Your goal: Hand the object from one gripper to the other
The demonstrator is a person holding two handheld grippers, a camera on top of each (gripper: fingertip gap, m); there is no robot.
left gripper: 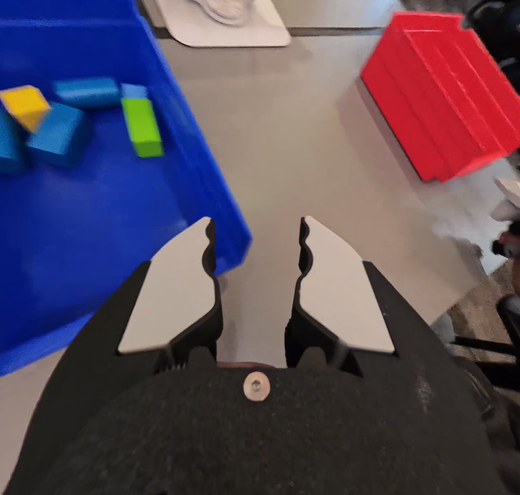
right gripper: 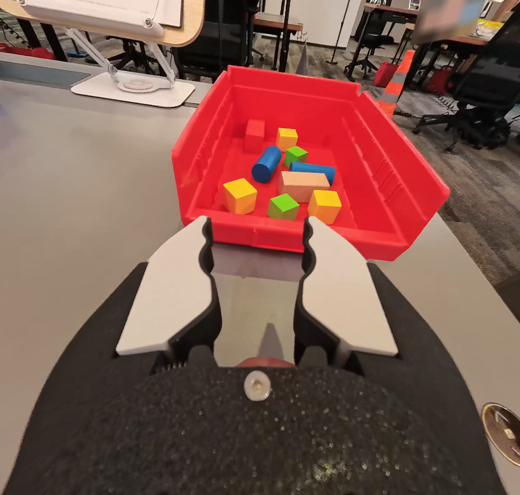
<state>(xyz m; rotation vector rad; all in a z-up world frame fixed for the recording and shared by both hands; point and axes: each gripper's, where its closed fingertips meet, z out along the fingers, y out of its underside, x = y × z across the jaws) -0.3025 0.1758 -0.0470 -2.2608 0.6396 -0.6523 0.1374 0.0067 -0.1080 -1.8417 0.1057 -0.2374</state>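
Observation:
My left gripper (left gripper: 256,222) is open and empty, above the grey table just right of the blue bin (left gripper: 84,228). The blue bin holds a green block (left gripper: 143,126), a yellow block (left gripper: 25,107) and several blue blocks (left gripper: 56,135). My right gripper (right gripper: 256,222) is open and empty, just in front of the red bin (right gripper: 281,237). The red bin holds several blocks: yellow cubes (right gripper: 239,195), green cubes (right gripper: 282,207), blue cylinders (right gripper: 266,164), a tan block (right gripper: 304,184) and a red block (right gripper: 254,135). The red bin also shows in the left wrist view (left gripper: 441,95).
A white stand base (right gripper: 132,90) with a board on an arm stands at the table's far side; it also shows in the left wrist view (left gripper: 225,16). The table's right edge (right gripper: 464,256) drops to carpet with chairs and an orange cone (right gripper: 396,84). A white-gloved hand (left gripper: 506,208) shows at right.

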